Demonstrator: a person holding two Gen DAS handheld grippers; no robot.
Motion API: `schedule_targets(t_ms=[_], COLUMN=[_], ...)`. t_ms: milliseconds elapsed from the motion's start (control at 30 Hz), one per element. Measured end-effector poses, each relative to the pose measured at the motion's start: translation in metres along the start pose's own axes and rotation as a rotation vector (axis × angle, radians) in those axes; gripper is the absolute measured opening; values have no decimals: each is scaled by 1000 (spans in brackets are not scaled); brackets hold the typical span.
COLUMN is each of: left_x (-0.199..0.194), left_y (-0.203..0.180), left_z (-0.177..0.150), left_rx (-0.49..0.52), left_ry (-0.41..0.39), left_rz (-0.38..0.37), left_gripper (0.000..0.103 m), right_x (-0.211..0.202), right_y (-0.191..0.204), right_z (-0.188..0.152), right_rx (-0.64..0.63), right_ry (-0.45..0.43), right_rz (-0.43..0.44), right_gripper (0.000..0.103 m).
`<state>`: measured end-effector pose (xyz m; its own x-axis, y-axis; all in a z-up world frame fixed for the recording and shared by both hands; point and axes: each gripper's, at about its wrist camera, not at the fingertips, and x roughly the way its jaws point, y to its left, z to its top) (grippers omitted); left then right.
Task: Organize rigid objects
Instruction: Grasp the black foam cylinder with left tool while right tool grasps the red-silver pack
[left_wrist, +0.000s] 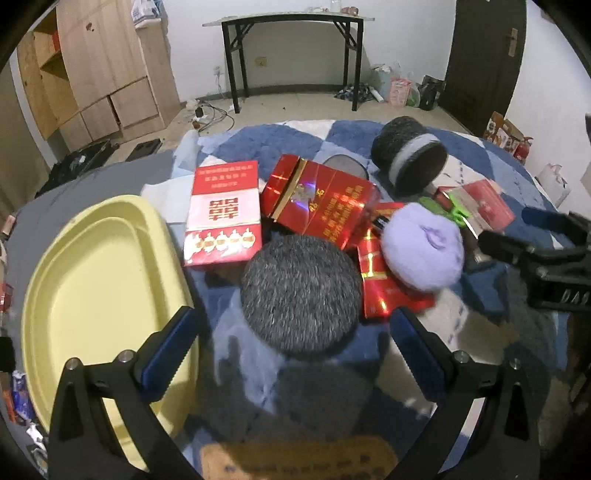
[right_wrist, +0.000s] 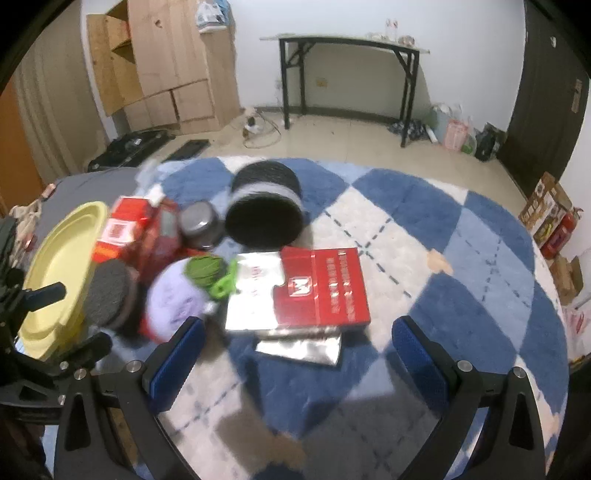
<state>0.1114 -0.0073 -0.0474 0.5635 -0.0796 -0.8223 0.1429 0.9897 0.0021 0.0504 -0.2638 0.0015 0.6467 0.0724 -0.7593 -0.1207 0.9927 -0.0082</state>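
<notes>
Left wrist view: the left gripper (left_wrist: 295, 354) was seen with jaws spread wide and nothing held, hanging just over the grey yarn ball (left_wrist: 301, 293). The yellow tray (left_wrist: 74, 280) lay just beside it on the left, bare. Risk, as a judgement: the ball was soft, and rigid things were what the task called for, so a close here would likely have taken the wrong item. The ball also overlapped the red pile behind it, and a box could have been dragged or tipped off the heap. Counted here: four red boxes at least, namely the double-happiness carton (left_wrist: 223, 214), the glossy red carton (left_wrist: 321, 206), a small red box (left_wrist: 384, 280) under the lilac yarn ball (left_wrist: 424, 251), and a flat red box (left_wrist: 484, 205) far right (more may have been buried). Yarn: three balls and one big dark spool (left_wrist: 410, 155). One green clip (left_wrist: 448, 210). The right gripper (left_wrist: 532, 254) was visible at the right edge; its jaw state could not be told from this side.

Right wrist view: the right gripper (right_wrist: 299, 354) was also spread wide and empty, over the blue-and-white rug (right_wrist: 443, 229), near the red book-like box (right_wrist: 325, 288). That box rested on a silver sheet (right_wrist: 251, 295), with a second silver packet (right_wrist: 299, 349) below it. Risk: foil could have been pinched together with the box, or the slick sheet could have let it slide. Also counted: one small dark pot (right_wrist: 201, 225), one green yarn ball (right_wrist: 205, 269), one tray.
</notes>
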Motion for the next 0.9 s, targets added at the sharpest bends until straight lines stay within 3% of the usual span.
schedule_targets(t_ms=[167,233,300,367,500,633,733,900], left_x=[21,25,25,22,9,-16,-42,-73], left_y=[-2,1,6,8,6,10,17,27], left_z=[5,5,4,4,-2,-5,-11,-20], left_rx=[13,-4,-64,-86,-85,-88,-119,-126], left_ry=[8,3,-3,-12,-34,-41,-37,-69], left_rz=[2,-21,-56,-58,-45,-54,-106,-94], left_gripper=[100,80,69,69,69,69,69,69], right_x=[34,40,44,45,42,22,2,-14], right_y=[-4,-3,-5,-9,-15,-19,-23,-28], right_z=[4,6,9,10,8,6,4,-5], right_rx=[7,0,-2,7,19,23,23,61], right_ry=[57,57,46,37,25,-6,-39,-38], right_rz=[-1,-2,0,16,48,23,-1,-3], right_gripper=[103,103,98,90,89,89,89,90])
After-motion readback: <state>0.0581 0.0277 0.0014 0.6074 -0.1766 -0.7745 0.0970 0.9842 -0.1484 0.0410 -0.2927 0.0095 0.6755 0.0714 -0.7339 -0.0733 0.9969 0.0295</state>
